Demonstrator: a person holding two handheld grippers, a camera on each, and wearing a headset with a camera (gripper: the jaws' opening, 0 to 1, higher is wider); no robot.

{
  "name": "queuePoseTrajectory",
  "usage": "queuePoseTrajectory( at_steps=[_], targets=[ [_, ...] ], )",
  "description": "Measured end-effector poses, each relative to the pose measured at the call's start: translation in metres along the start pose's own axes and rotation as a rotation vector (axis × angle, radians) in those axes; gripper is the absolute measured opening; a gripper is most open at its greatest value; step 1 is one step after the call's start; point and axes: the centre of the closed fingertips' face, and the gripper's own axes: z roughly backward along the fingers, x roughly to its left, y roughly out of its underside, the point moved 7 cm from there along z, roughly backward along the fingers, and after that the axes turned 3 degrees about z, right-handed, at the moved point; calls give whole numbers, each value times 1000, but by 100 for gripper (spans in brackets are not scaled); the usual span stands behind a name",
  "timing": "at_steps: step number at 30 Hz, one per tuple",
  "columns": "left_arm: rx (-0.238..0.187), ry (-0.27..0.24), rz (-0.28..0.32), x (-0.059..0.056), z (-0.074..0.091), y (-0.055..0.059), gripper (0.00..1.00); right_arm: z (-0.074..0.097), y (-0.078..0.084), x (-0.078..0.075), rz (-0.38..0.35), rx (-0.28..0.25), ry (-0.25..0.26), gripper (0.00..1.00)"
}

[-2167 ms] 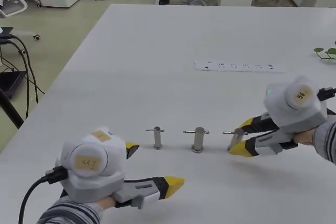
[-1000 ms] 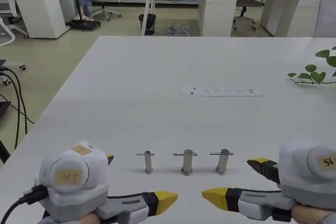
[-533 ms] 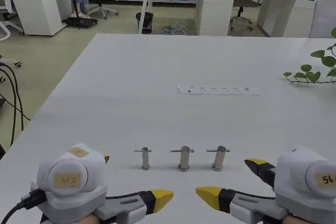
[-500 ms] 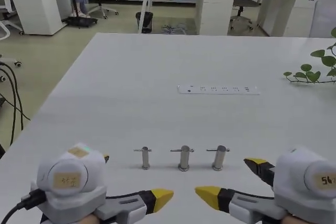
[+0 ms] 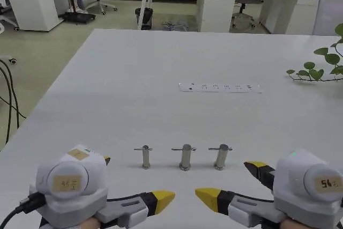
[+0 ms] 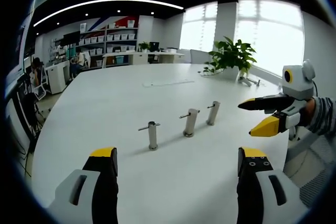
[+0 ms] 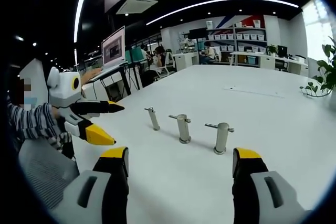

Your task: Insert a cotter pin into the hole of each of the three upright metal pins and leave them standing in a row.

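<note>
The white yellow-tipped right gripper (image 5: 230, 179) is now hanging back lower right, the matching left gripper (image 5: 133, 179) lower left, both gaping empty. 3 upright grey metal pins (image 5: 185, 159) are standing lower-centre, thin cotter pins (image 5: 184, 148) inserted, so the job is seemingly finished.

I read all three upright pins as plain silver metal: left pin (image 5: 146, 156), middle pin (image 5: 185, 157), right pin (image 5: 221, 157). Matte white tabletop (image 5: 161, 68). White flat power strip (image 5: 220, 87) far, green leafy plant (image 5: 316, 68) far right. My left gripper (image 5: 134, 179) and right gripper (image 5: 230, 179): pale grey bodies, black jaws, yellow tips, tan labels. Fabric sleeve (image 7: 29, 119): grey-and-white stripes.
</note>
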Motion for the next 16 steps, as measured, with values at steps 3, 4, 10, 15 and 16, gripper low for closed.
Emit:
queuePoseTrajectory(
  at_steps=[3,4,10,15,16],
  targets=[
    [2,-1,-4,0,-1,1,93,-1,2,0,0,-1,4,79],
    [1,-1,-4,0,-2,1,93,-1,3,0,2,-3,6,79],
    [-15,-5,1,1,-3,-2,93,-1,5,0,-7,-25,10,79],
    [-9,-30,8,5,-4,-1,92,-3,11,-3,2,-22,32,79],
    [-10,-32,7,5,-5,-1,92,-5,12,-4,7,-17,34,79]
  ],
)
